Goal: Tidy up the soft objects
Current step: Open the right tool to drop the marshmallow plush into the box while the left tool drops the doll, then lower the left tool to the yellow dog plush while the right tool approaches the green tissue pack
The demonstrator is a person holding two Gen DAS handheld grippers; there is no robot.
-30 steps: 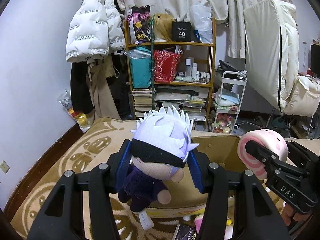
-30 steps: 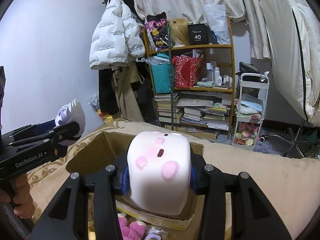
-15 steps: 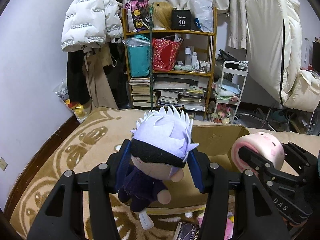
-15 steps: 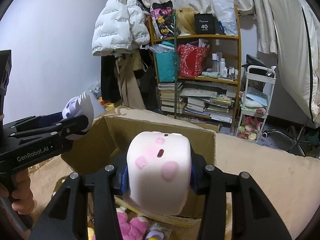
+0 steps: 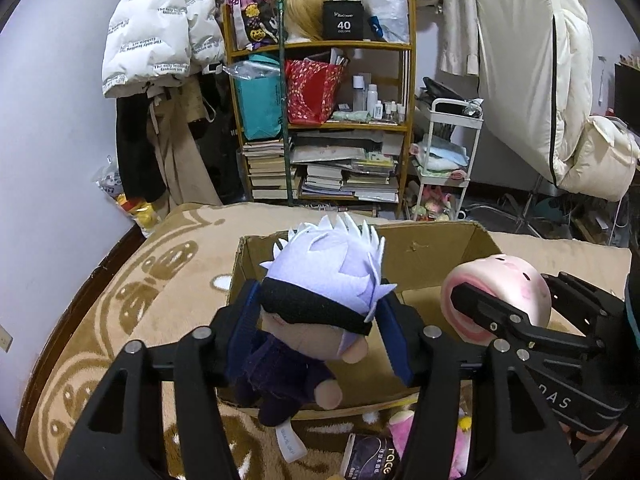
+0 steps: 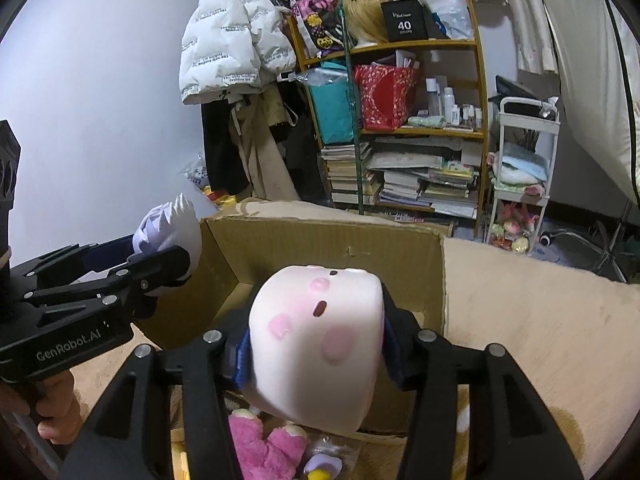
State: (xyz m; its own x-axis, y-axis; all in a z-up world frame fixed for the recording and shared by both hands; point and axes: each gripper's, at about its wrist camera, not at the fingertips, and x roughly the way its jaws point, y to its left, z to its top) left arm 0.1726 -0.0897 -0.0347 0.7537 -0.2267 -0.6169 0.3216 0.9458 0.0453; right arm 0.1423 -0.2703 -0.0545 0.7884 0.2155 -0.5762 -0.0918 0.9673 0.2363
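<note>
My left gripper (image 5: 316, 336) is shut on a plush doll (image 5: 320, 288) with pale lilac spiky hair, a black blindfold and dark clothes, held over the near left edge of an open cardboard box (image 5: 436, 252). My right gripper (image 6: 316, 344) is shut on a soft white cube with pink cheeks (image 6: 316, 344), held above the box's (image 6: 328, 248) near edge. The right gripper with the cube (image 5: 500, 296) shows at right in the left wrist view. The left gripper with the doll (image 6: 172, 236) shows at left in the right wrist view.
The box sits on a tan patterned blanket (image 5: 132, 308). A pink plush (image 6: 264, 448) and small items lie in front of the box. A cluttered wooden shelf (image 5: 328, 128), a white cart (image 5: 444, 160) and hanging coats (image 5: 160, 24) stand behind.
Both grippers have moved forward with their toys and tilted down toward the box. The box opening is now larger and closer in both views.
</note>
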